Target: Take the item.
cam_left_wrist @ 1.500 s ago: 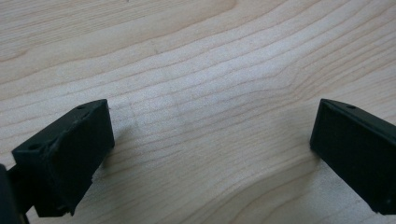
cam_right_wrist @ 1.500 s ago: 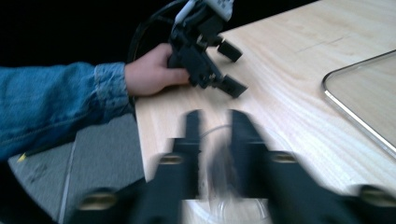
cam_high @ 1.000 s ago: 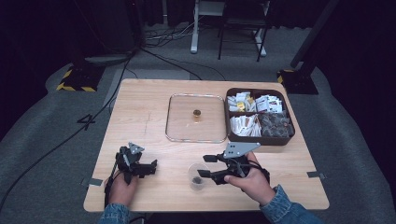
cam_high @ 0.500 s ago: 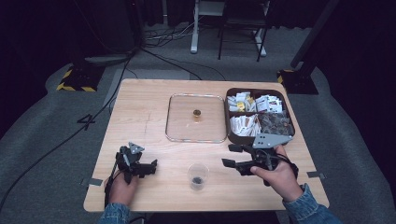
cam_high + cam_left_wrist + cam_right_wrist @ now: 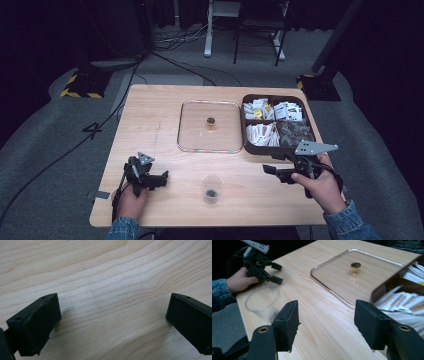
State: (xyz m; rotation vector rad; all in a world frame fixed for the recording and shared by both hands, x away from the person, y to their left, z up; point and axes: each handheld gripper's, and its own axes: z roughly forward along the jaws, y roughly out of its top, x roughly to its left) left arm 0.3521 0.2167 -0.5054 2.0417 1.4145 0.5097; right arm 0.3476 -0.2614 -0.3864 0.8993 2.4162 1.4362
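A clear plastic cup [image 5: 212,189] with something dark in its bottom stands near the table's front edge, between the two grippers. My right gripper [image 5: 272,172] hangs open to the right of it, a clear gap away, jaws pointing left. In the right gripper view the jaws [image 5: 327,322] stand wide apart with nothing between them, and the cup [image 5: 262,301] lies beyond the left jaw. My left gripper [image 5: 163,179] rests open on the table at the front left. The left gripper view has its jaws [image 5: 112,317] spread over bare wood.
A flat glass lid [image 5: 209,134] with a gold knob [image 5: 210,121] lies at the table's middle. To its right stands a brown box [image 5: 250,148] with compartments of white packets and dark items, just behind my right gripper.
My right gripper has drawn away from the cup to the right, and the cup stays standing on the table. The left gripper has not moved.
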